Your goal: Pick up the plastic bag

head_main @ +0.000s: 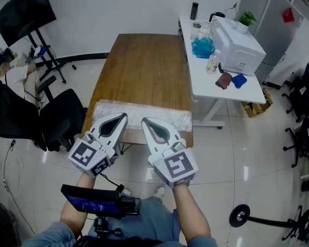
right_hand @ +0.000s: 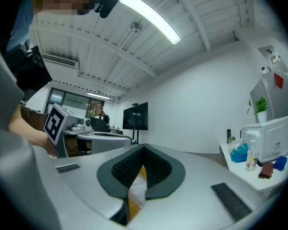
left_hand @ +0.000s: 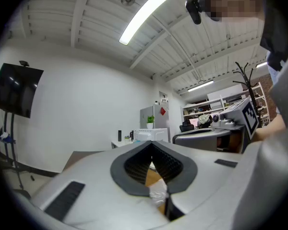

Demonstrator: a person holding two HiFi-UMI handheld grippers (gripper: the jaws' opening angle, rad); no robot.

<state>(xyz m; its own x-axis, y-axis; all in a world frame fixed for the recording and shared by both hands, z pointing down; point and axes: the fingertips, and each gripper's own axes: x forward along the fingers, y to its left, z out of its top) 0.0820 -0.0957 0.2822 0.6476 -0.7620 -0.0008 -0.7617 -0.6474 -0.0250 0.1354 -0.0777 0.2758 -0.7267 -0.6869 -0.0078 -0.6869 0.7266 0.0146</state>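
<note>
Both left gripper (head_main: 123, 117) and right gripper (head_main: 144, 121), jaws pressed together, point level at the plastic bag (head_main: 162, 115)

Table (head_main: 144, 66) centre, plastic bag (head_main: 136, 109) on its near edge; desk (head_main: 202, 82) right; chair (head_main: 62, 115) left.

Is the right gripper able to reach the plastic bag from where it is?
Probably yes. The right gripper sits right at the near edge of the plastic bag on the table, with nothing between. Its jaws are shut, so they'd need to open first.
</note>
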